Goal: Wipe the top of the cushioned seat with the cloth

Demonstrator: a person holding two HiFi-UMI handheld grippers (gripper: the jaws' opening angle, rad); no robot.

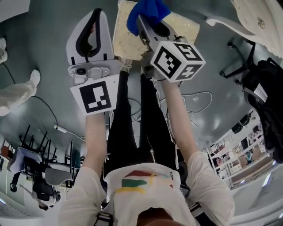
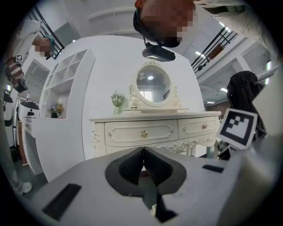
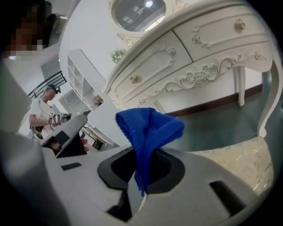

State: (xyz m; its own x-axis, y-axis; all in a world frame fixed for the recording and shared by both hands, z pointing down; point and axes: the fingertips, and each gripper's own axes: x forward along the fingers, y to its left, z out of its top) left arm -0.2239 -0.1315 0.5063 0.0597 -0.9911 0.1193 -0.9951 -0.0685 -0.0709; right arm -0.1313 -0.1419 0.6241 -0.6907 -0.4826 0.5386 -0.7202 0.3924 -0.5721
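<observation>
My right gripper (image 1: 143, 24) pinches the blue cloth (image 1: 148, 11) over the cushioned seat (image 1: 126, 39) at twelve o'clock. My left gripper (image 1: 93, 17) is closed and empty. I judge wiping not yet begun; next, lower onto the seat.

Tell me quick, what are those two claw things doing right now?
Left gripper: closed, nothing between its jaws.
Right gripper: closed on the blue cloth.
</observation>
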